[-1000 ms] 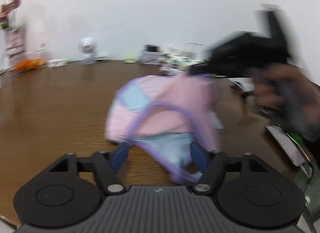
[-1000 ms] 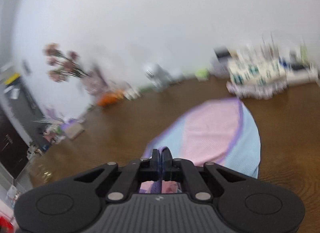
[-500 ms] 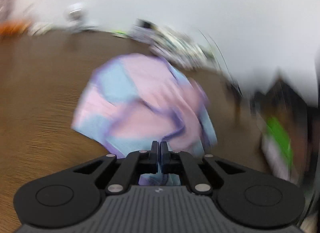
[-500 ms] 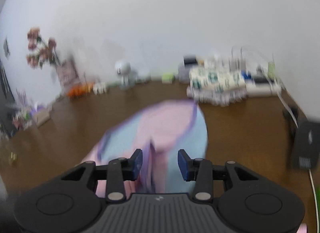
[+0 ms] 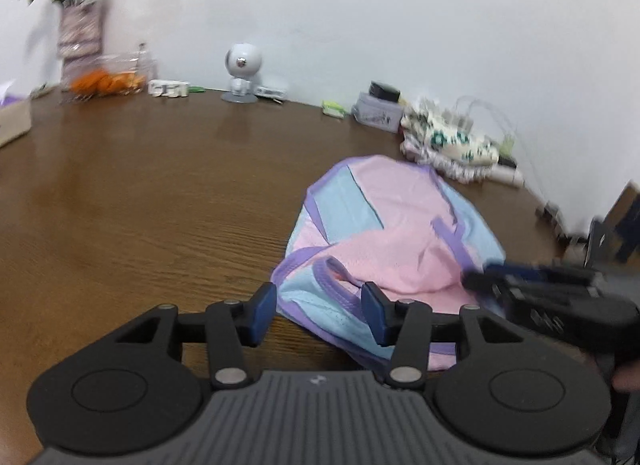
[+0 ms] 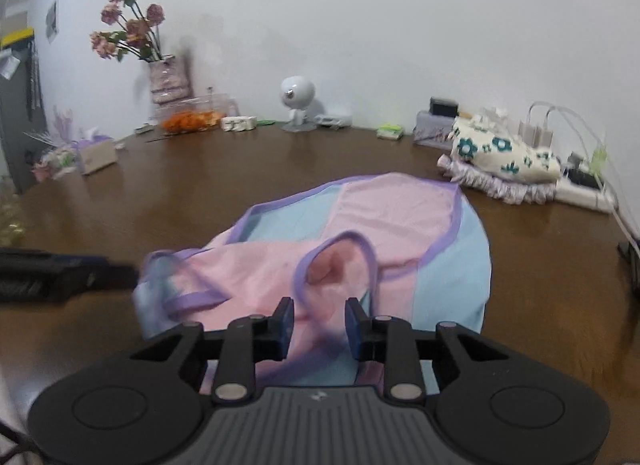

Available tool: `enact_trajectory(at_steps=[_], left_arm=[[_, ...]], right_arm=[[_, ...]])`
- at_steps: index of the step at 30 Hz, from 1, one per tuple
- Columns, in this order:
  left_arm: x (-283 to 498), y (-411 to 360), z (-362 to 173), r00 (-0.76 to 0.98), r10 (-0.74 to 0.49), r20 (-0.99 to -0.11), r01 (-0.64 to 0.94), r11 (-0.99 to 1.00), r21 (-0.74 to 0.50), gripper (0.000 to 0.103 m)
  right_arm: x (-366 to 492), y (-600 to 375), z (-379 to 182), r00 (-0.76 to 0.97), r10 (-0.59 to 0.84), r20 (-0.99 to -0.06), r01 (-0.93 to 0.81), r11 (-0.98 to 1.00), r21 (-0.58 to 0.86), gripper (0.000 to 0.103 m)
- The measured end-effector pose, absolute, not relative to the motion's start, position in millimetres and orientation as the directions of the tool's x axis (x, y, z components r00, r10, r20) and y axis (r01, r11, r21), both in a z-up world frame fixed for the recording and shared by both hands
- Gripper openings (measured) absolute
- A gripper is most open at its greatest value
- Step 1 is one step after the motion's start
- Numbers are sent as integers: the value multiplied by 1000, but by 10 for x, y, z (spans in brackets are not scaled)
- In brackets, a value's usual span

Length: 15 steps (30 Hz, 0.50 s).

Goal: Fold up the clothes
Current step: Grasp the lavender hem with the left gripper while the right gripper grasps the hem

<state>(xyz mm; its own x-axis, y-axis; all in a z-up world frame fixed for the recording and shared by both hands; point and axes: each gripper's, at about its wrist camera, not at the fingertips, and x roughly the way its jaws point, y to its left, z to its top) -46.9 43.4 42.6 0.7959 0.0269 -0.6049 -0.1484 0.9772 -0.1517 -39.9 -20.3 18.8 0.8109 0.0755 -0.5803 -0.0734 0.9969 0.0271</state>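
The pink, pale-blue and purple-trimmed mesh garment [image 6: 384, 233] lies bunched on the brown wood-grain tabletop [image 5: 140, 205]. Both the left hand-held gripper [image 5: 318, 311] and right hand-held gripper [image 6: 318, 323] stand open, holding nothing. Risk: loose purple loops could snag a finger and drag layers askew. Beyond the garment, a floral cloth bundle [image 6: 504, 157] and white round camera [image 6: 297, 95] stand at the white wall.

Along the far wall you've got a vase of pink flowers [image 6: 136, 31], a clear container of orange stuff [image 6: 192, 117] and a small white round camera [image 6: 297, 99]. At your right a floral cloth bundle [image 6: 504, 155] lies on the brown wooden table [image 6: 200, 201], with a power strip [image 6: 588, 189] just beside it.
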Motion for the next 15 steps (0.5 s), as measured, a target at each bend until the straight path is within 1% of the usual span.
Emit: enact_trajectory(at_steps=[1, 2, 3, 4, 5, 6, 8, 12, 13, 14, 15], left_arm=[[-397, 413, 404, 784, 42, -620, -155, 980, -129, 47], [-342, 402, 390, 777, 51, -628, -154, 982, -111, 46], [-333, 398, 377, 779, 48, -625, -142, 985, -102, 39], [-333, 396, 365, 784, 43, -619, -129, 987, -94, 30], [-333, 394, 353, 788, 38, -614, -115, 990, -87, 22], [-333, 391, 340, 792, 32, -609, -101, 992, -79, 10], [-332, 387, 316, 800, 21, -599, -74, 995, -64, 7], [-342, 377, 331, 814, 43, -579, -78, 996, -35, 5], [-364, 368, 351, 819, 48, -572, -77, 997, -27, 5], [-395, 356, 370, 822, 48, -567, -72, 997, -20, 5], [-432, 347, 385, 825, 52, -563, -71, 997, -11, 5]], right_arm=[[-345, -184, 164, 812, 64, -580, -69, 998, 15, 26], [-342, -212, 185, 796, 101, -596, -86, 995, 54, 7], [-339, -239, 206, 780, 139, -610, -103, 990, 93, 2], [-341, -275, 234, 762, 186, -621, -122, 982, 144, 2], [-394, -402, 333, 732, 333, -594, -172, 934, 312, 2], [-449, -531, 431, 697, 472, -539, -216, 856, 469, 2], [-590, -803, 608, 648, 681, -340, -314, 646, 696, 1], [-541, -1097, 645, 714, 607, -349, -208, 660, 722, 2], [-507, -1053, 599, 750, 469, -467, -112, 785, 609, 12], [-474, -1009, 554, 766, 310, -563, -9, 881, 473, 19], [-447, -960, 510, 765, 144, -627, 89, 942, 325, 19]])
